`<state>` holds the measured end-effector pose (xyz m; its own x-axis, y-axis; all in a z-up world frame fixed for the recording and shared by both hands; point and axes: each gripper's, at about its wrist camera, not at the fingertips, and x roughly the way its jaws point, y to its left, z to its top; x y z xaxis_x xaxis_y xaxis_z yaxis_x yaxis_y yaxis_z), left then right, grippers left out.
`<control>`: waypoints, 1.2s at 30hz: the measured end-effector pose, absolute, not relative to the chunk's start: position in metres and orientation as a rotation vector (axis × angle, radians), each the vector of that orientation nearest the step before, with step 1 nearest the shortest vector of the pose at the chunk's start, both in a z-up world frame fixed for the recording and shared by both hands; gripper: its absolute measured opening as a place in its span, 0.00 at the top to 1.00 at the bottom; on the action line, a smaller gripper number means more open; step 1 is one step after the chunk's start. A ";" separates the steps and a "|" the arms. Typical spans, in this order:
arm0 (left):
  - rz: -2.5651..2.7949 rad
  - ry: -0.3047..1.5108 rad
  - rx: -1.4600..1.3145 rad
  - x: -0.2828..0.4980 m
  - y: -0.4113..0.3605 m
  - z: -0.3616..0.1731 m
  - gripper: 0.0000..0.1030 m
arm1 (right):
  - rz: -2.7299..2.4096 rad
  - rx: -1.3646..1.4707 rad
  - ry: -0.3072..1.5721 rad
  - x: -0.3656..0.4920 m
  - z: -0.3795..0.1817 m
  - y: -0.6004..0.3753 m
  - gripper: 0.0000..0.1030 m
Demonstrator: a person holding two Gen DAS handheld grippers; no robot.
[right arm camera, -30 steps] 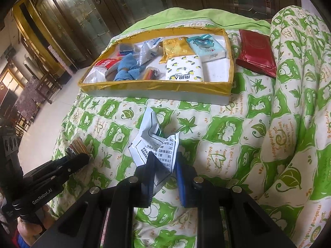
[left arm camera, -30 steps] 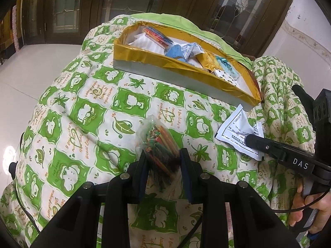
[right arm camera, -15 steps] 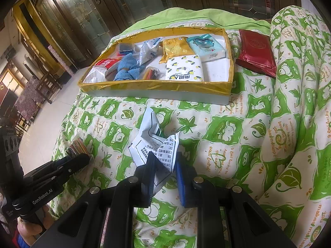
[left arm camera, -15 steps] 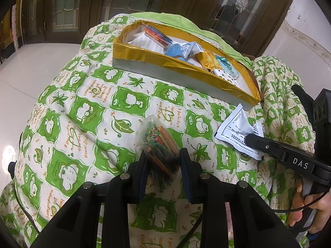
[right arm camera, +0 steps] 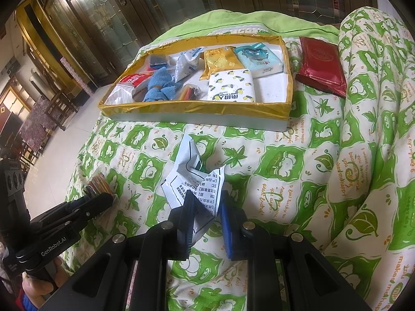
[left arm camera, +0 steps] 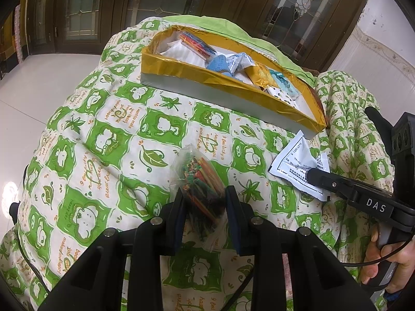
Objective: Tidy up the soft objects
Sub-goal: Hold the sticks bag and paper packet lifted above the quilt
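My left gripper is shut on a clear bag of coloured sticks that rests on the green-and-white quilt. My right gripper is shut on a crumpled white printed packet; it also shows in the left wrist view. A gold-rimmed white box lies further back, holding a blue cloth, tissue packs and several other soft packets. The left gripper also shows in the right wrist view, low at the left.
A red foil packet lies on the quilt to the right of the box. The quilt rises in a bulge at the right. Dark wooden glass doors and a pale tiled floor lie beyond.
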<state>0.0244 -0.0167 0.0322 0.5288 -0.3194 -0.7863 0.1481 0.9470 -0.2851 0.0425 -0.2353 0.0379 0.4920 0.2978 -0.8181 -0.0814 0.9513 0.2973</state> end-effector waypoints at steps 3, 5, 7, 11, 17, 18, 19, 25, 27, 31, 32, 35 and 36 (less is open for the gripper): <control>-0.282 0.975 -0.193 0.025 -0.017 0.032 0.73 | 0.232 0.231 1.034 0.042 0.038 -0.235 0.80; -0.281 0.976 -0.192 0.025 -0.017 0.032 0.73 | 0.233 0.232 1.034 0.042 0.038 -0.235 0.80; -0.282 0.976 -0.192 0.025 -0.017 0.032 0.73 | 0.232 0.232 1.034 0.042 0.038 -0.235 0.80; -0.282 0.976 -0.192 0.025 -0.017 0.033 0.73 | 0.233 0.232 1.034 0.042 0.038 -0.235 0.80; -0.282 0.976 -0.193 0.024 -0.017 0.033 0.73 | 0.233 0.232 1.034 0.042 0.038 -0.236 0.80; -0.283 0.976 -0.193 0.024 -0.017 0.033 0.73 | 0.232 0.233 1.033 0.042 0.038 -0.235 0.80; -0.282 0.976 -0.193 0.024 -0.017 0.033 0.73 | 0.233 0.233 1.034 0.043 0.038 -0.236 0.80; -0.283 0.974 -0.196 0.024 -0.017 0.034 0.73 | 0.232 0.234 1.029 0.042 0.039 -0.235 0.80; -0.283 0.973 -0.197 0.024 -0.018 0.034 0.73 | 0.232 0.235 1.027 0.042 0.039 -0.235 0.80; -0.283 0.973 -0.197 0.024 -0.017 0.034 0.73 | 0.232 0.233 1.022 0.041 0.040 -0.236 0.80; -0.283 0.973 -0.198 0.024 -0.017 0.034 0.73 | 0.231 0.232 1.020 0.040 0.041 -0.236 0.80; -0.283 0.974 -0.197 0.024 -0.017 0.034 0.73 | 0.233 0.226 1.015 0.040 0.042 -0.235 0.80; -0.284 0.973 -0.196 0.024 -0.017 0.034 0.73 | 0.233 0.225 1.015 0.040 0.042 -0.235 0.80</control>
